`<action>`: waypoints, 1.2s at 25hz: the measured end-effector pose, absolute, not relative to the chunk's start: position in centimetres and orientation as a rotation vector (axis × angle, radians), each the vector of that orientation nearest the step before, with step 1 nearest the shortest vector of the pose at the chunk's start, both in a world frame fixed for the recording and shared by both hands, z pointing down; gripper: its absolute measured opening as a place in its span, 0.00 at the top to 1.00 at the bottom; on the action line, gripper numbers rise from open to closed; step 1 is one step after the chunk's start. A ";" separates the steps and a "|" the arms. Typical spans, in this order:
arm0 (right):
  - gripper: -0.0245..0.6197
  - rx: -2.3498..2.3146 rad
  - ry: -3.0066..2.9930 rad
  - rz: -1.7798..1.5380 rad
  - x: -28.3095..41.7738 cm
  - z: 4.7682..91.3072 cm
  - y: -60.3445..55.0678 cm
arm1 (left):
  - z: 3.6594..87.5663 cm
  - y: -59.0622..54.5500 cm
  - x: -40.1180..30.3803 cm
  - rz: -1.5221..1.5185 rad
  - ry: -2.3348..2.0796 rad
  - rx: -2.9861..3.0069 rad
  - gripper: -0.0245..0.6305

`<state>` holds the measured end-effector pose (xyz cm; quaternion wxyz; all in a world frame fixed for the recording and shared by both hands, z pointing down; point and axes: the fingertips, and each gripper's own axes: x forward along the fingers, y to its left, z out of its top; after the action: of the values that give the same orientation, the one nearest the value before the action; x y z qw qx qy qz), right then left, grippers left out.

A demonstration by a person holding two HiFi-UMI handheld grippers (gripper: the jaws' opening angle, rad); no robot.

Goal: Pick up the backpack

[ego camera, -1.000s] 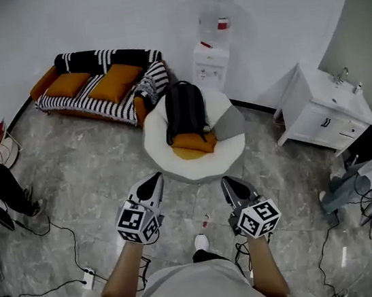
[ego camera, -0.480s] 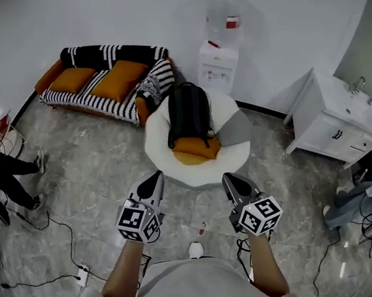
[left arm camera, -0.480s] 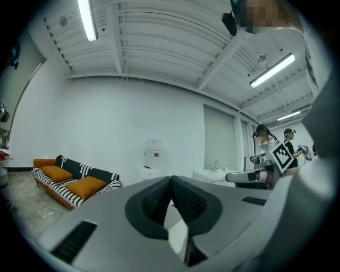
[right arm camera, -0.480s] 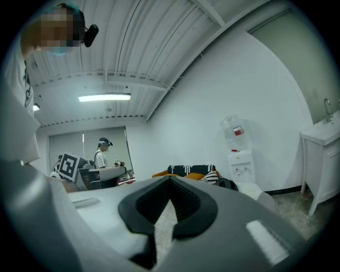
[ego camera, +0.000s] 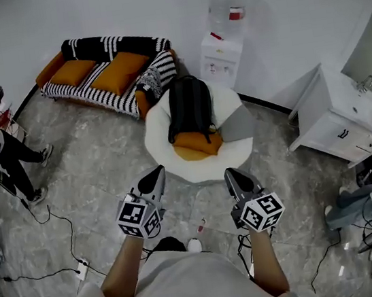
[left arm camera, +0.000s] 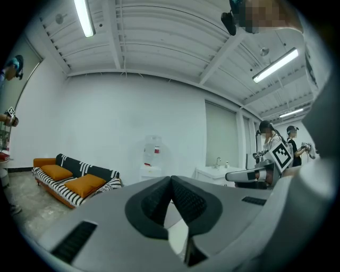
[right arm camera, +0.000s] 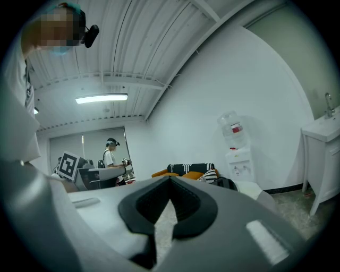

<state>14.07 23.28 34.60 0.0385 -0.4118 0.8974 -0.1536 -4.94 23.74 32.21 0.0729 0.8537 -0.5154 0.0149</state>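
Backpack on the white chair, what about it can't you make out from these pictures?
- Head view: backpack too small to show handle or zips.
- Left gripper view: none of it shows; left gripper blocks it.
- Right gripper view: only its top shows above right gripper.

- The person wearing the camera steps forward, carrying the left gripper (ego camera: 155, 176) and right gripper (ego camera: 231, 174) slightly nearer the white round chair (ego camera: 166, 155) that holds the black backpack (ego camera: 189, 106).
- A bystander (ego camera: 7, 152) at the room's left edge comes further into sight, legs now apart.
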 end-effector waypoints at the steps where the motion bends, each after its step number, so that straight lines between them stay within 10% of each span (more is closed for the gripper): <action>1: 0.96 -1.263 2.752 -0.473 14.1 34.7 23.2 | 32.3 23.6 -5.0 0.047 -1.549 2.562 0.96; 30: 0.96 -1.400 2.758 -0.466 10.4 36.1 6.0 | 35.2 3.5 -6.9 0.057 -1.365 2.601 0.96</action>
<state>10.38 5.99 36.13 0.0066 -0.4476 0.8817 -0.1490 -6.86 3.47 35.20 0.1015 0.8807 -0.4623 0.0194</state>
